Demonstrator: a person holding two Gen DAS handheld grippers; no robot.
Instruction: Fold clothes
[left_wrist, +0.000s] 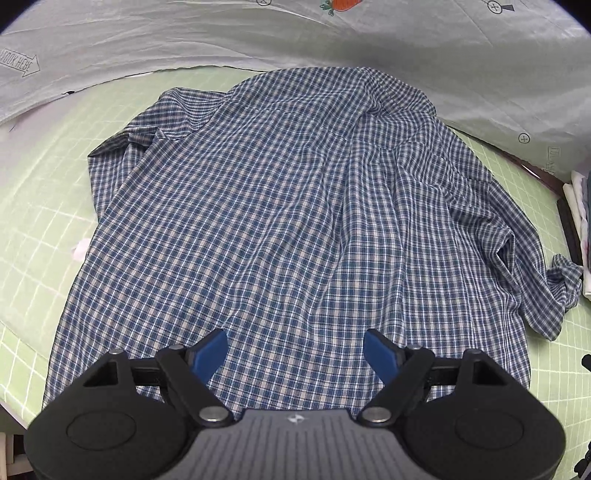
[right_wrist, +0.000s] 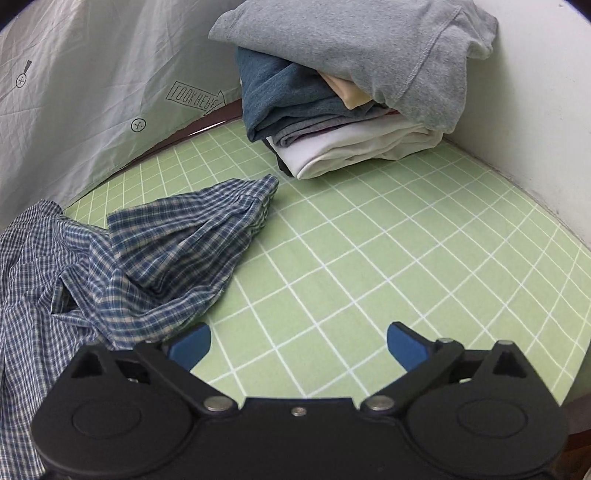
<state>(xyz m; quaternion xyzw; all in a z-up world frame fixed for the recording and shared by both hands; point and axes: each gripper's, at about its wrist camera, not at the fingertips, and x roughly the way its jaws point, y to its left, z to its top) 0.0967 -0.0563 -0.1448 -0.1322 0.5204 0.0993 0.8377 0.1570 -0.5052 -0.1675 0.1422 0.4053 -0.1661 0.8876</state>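
- Since the checked shirt (left_wrist: 280, 206) lies spread back-up on the green grid mat (left_wrist: 33, 206), it should behave as thin, light, limp cloth that drapes and wrinkles rather than holding any shape.
- Its right sleeve (right_wrist: 192, 236) is crumpled and trails off to the side, cuff end pointing toward the pile of folded clothes (right_wrist: 351, 92); the left sleeve (left_wrist: 122, 144) is bunched near the shoulder.
- Best holds, I judge, are seams and edges: cuff, shoulder or hem, where doubled layers pinch firmly.
- Over the lower back of the shirt, the left gripper (left_wrist: 295, 350) hovers with jaws spread, nothing between them.
- Just beside the sleeve, the right gripper (right_wrist: 297, 343) stands wide apart above bare mat, holding nothing.
- A printed grey sheet (left_wrist: 184, 40) backs the mat.
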